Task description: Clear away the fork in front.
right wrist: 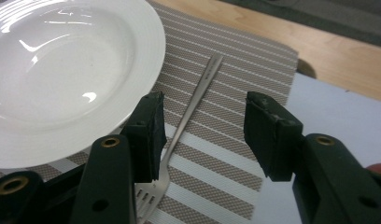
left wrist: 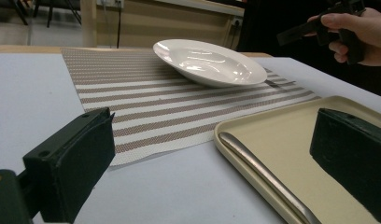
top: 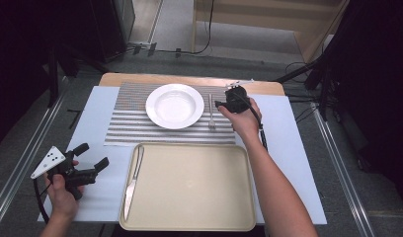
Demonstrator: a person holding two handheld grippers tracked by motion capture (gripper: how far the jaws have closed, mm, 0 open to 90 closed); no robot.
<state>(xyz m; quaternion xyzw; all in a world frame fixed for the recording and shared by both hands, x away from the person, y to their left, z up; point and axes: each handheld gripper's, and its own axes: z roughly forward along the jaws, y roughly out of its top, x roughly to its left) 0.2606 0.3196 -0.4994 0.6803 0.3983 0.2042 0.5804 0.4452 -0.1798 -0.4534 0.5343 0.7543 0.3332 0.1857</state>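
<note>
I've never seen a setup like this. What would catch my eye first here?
Probably the white plate in the middle of the striped placemat, with a fork lying just to its right. The right gripper hangs over that fork, jaws apart on either side of its handle. Nearer the person, a beige tray holds a knife along its left edge.

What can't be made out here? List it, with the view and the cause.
- Fork: in the right gripper view, part of its tines sits behind the right gripper's near jaw.
- Knife: in the left gripper view, its blade is cut off by the bottom edge.
- Tray: same view, the left gripper's far jaw covers part.
</note>
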